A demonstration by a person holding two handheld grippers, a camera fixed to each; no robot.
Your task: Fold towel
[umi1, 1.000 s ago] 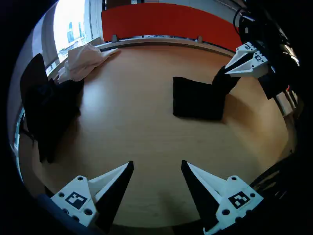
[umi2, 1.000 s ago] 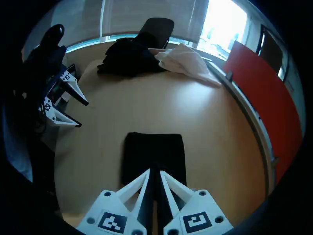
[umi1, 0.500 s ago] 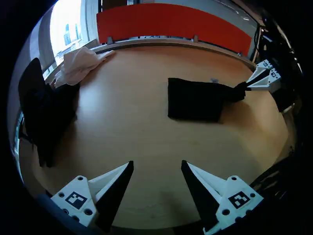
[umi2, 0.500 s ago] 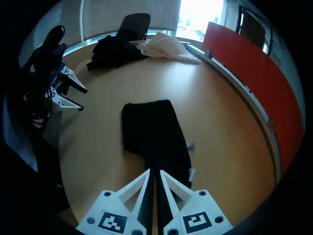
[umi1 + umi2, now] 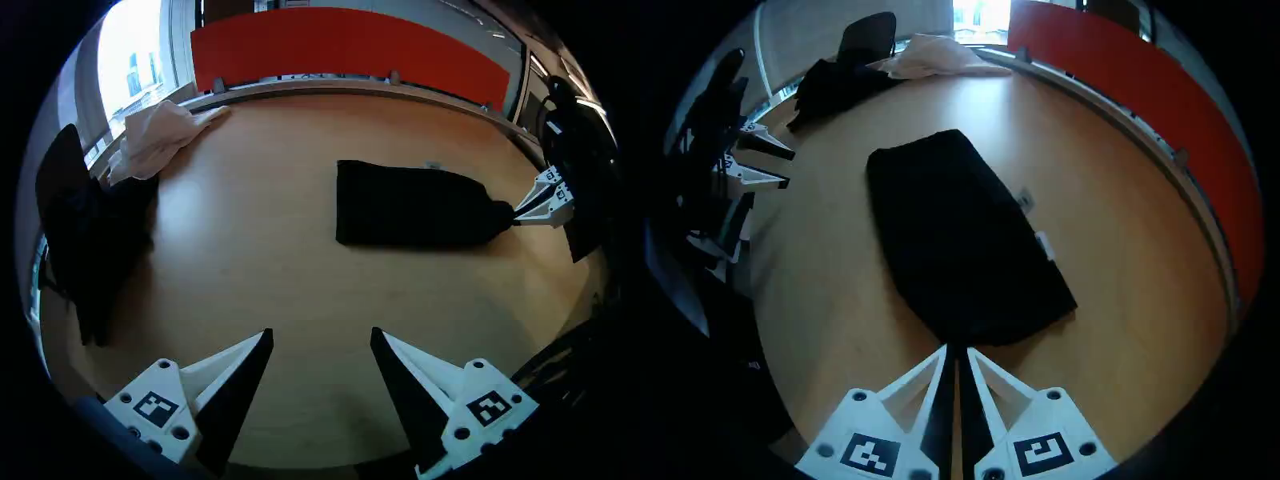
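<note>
my left gripper point(image 5: 320, 334) hangs over the wooden table point(image 5: 264, 264) with its fingers spread wide and nothing between them. the black towel point(image 5: 408, 204) lies flat near the middle of the table, well ahead of those fingers, stretched out long toward my right gripper point(image 5: 958, 354). that one's fingers are pressed nearly together on the towel's near edge, where the cloth gathers to a narrow point. the pinched bit is hidden under the tips, so i can't tell how many layers are caught. the towel is so dark that i can't make out any folds or seams on it. a small pale tag point(image 5: 1026, 196) sticks out at its right edge in the right gripper view, too small to say more. at the far end of the table a white cloth point(image 5: 156, 132) lies crumpled, just beside a dark heap of clothing point(image 5: 92, 232). i can't tell where that heap ends and the dark chair point(image 5: 868, 36) behind it begins. a red panel point(image 5: 352, 48) stands along the table's far rim, its ends cut off.
</note>
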